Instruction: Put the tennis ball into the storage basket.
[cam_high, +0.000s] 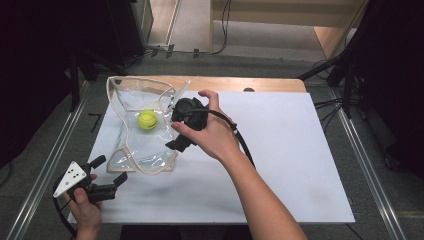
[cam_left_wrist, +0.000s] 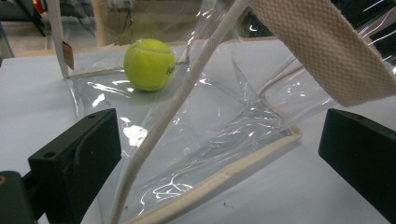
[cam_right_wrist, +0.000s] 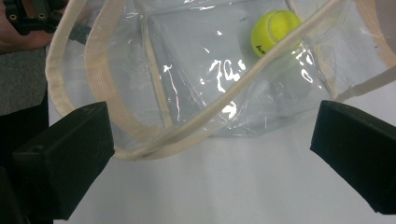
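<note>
The right gripper (cam_high: 176, 131) hangs over the right edge of the clear bag (cam_high: 142, 125), its 2 jaws spread wide with nothing between them; the right gripper view looks down past them onto the bag's cream trim (cam_right_wrist: 196, 122) and the plastic under it. The left gripper (cam_high: 114, 177) sits low at the near left corner of the white table sheet (cam_high: 280, 165), jaws likewise apart and empty, aimed at the bag's near corner, with a broad cream strap (cam_left_wrist: 327, 56) hanging across the top of the left gripper view. The tennis ball (cam_high: 147, 119) lies inside the bag, toward its far half, seen through the plastic in both gripper views (cam_left_wrist: 149, 64) (cam_right_wrist: 275, 32). By the look of it, the step in hand is taking hold of the bag, perhaps to lift it or open its mouth. The next move calls for each gripper to close on a stiff trimmed edge rather than slick film, without rolling the ball.
</note>
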